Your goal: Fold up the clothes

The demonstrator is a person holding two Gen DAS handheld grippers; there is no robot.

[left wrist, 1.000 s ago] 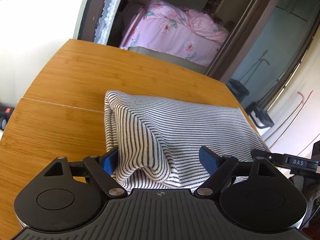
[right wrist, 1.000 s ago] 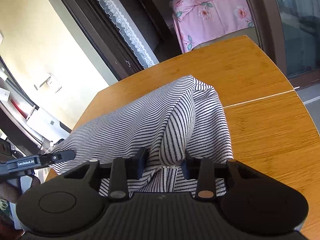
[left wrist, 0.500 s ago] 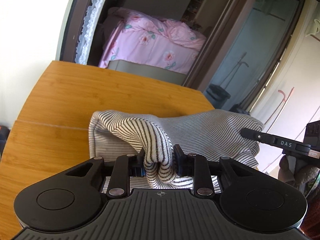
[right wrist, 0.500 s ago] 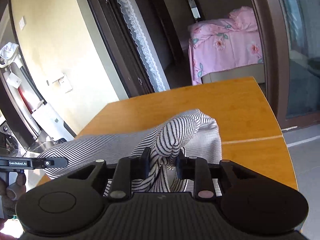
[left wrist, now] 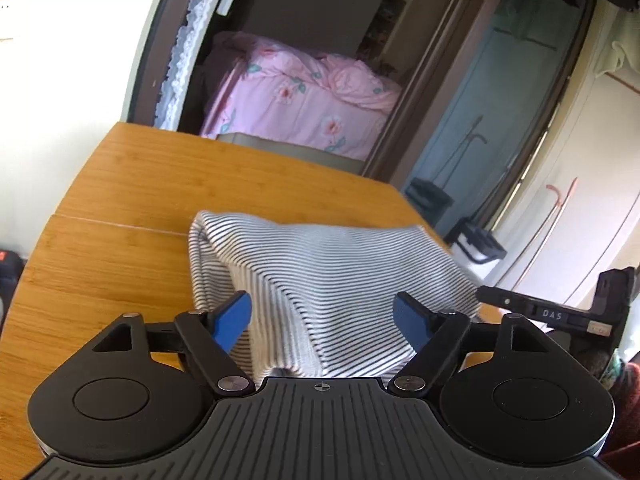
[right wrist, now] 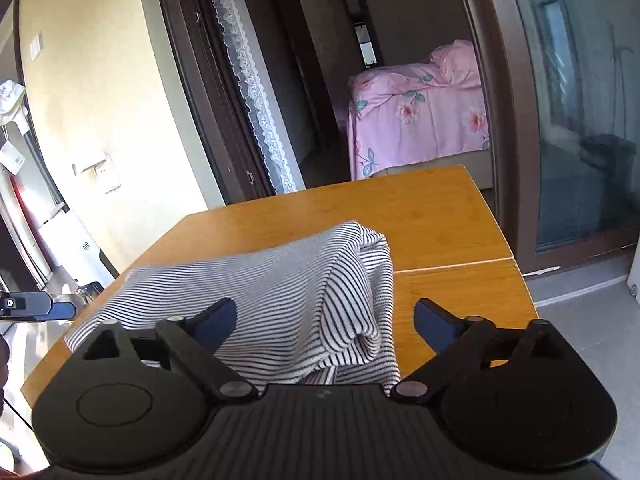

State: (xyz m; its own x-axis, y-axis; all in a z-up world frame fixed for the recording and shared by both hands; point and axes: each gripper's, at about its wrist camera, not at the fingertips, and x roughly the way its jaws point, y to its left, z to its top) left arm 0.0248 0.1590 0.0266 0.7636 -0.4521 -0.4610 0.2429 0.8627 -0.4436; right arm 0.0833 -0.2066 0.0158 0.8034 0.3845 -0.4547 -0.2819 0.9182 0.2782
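1. One striped garment (left wrist: 332, 276), white with thin dark lines, is seen lying folded on one wooden table (left wrist: 140, 216), towards the table's near edge.
2. Two tongs are counted, one in each wrist view. The left tongs (left wrist: 322, 316) are spread wide, their jaws having just been opening; the garment's near fold lies between the two blue pads (left wrist: 232, 316), but it is not pressed by either.
3. The right tongs (right wrist: 324, 320) are likewise released, their jaws having just been opening. A bunched roll of the garment (right wrist: 312, 300) is seen between the two dark pads (right wrist: 434, 324), nearer the left pad, with bare table showing beside the right one.
4. In each view one finger of the other tongs is seen at the frame's edge, beside the garment's far end.
5. One seam line is seen crossing the table top.
6. One bed with a pink flowered cover (right wrist: 420, 116) is seen through the doorway beyond the table, and one lace curtain edge (right wrist: 248, 80) is hung beside it.
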